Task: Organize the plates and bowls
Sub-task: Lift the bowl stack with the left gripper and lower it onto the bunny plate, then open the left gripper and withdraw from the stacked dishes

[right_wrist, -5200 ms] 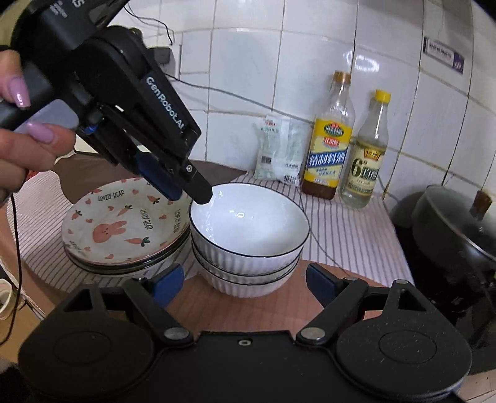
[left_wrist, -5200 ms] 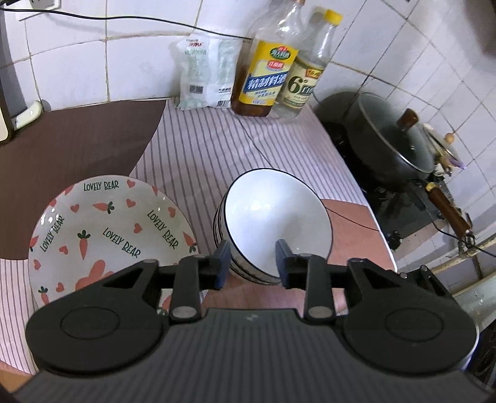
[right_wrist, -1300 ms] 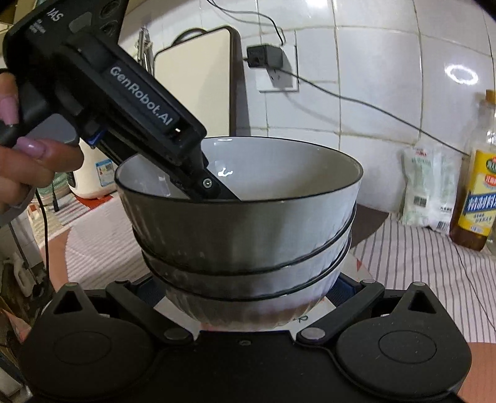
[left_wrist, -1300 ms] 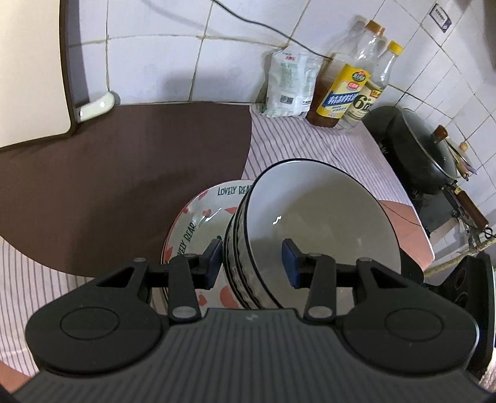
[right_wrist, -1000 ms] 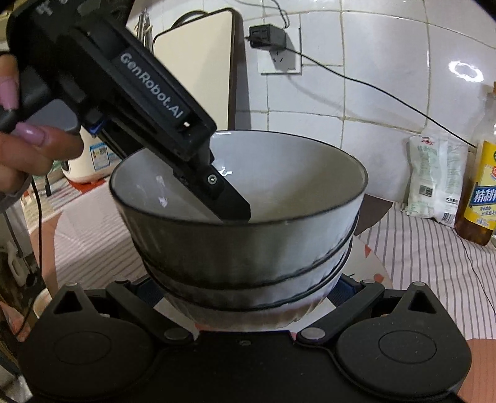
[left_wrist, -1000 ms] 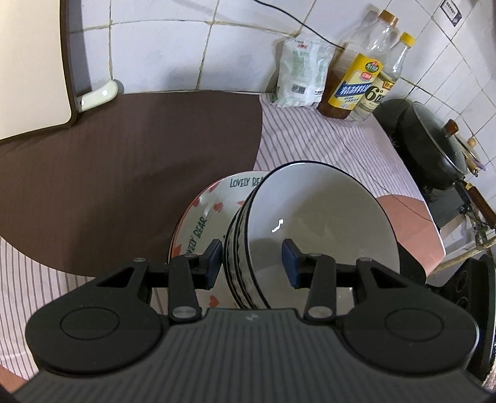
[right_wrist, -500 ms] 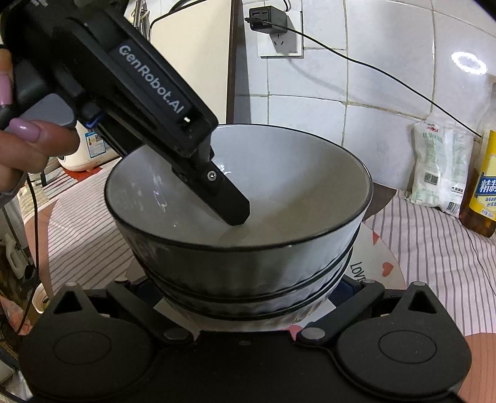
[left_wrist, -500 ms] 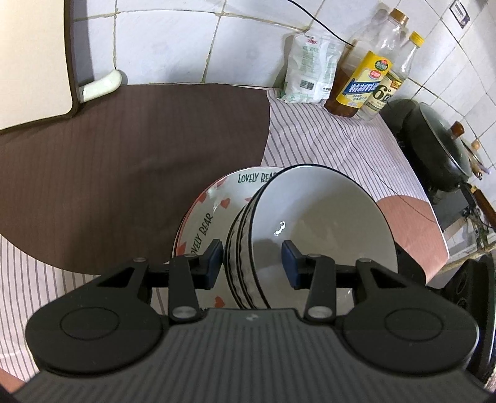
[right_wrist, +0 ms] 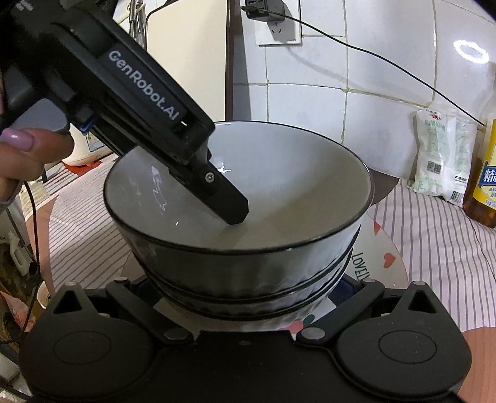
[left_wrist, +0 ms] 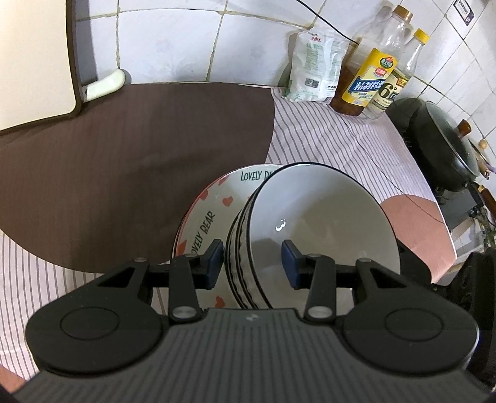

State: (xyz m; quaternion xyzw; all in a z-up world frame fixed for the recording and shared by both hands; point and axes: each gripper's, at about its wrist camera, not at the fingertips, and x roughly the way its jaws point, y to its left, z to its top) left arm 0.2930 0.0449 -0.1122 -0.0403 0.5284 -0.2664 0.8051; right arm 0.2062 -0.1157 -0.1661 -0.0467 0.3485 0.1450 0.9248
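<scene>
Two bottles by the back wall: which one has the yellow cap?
The smaller clear bottle, rightmost, next to the pan; its label shows a big "6". The taller bottle beside it has a brownish-orange cap, a yellow label and dark liquid.

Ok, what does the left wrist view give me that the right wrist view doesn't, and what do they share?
Only the left wrist view shows the brown mat, the lidded pan and the clear bottle. Only the right wrist view shows the wall socket, the person's hand and the left gripper body from outside. Both show the stacked bowls, gripped across their wall by the left gripper and flanked low by the right gripper, above the Lovely Bear plates, plus the white packet.
</scene>
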